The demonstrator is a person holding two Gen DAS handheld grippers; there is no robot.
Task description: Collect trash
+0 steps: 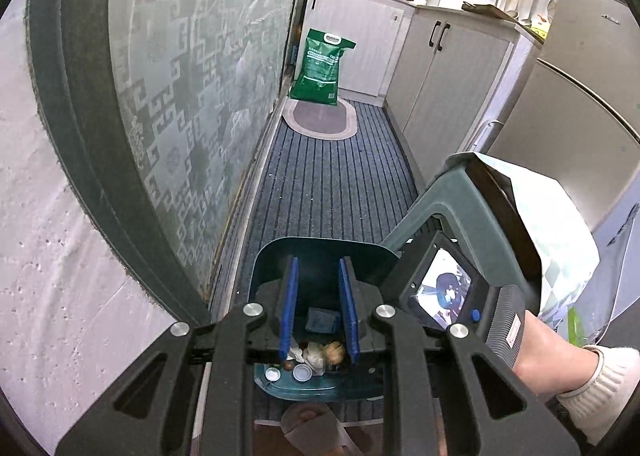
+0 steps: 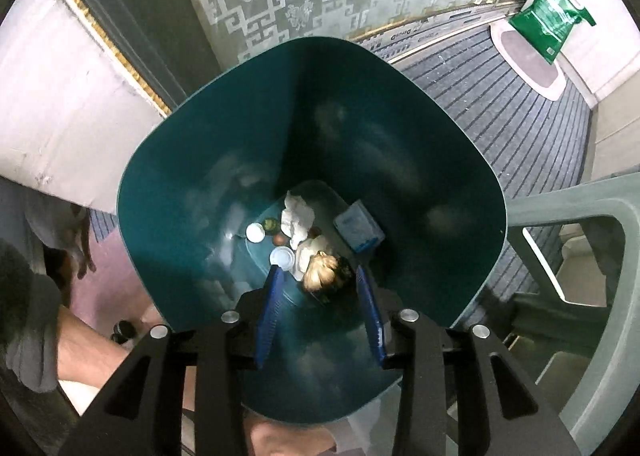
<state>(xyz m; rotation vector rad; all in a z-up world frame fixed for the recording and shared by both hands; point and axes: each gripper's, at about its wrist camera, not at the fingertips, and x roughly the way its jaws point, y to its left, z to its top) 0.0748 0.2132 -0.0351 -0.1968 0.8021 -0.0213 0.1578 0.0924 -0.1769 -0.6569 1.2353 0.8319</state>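
Trash bin (image 2: 224, 160): 2 caps (image 2: 282, 257), 1 box (image 2: 359, 227) | left gripper (image 1: 319, 310), right gripper (image 2: 320, 308): both spread, empty

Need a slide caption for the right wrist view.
Right gripper, jaws open and empty, pointing down into a teal bin holding caps, crumpled paper and a small box.

Soft daylight, heavy fisheye warp on both views

Light seems to come through the frosted glass door (image 1: 200, 76); black vignette rings the corners and straight edges bow. Inside, the teal bin (image 2: 192, 176) shows hazy reflections and goes a bit blurry, and its bottom sits in shade.
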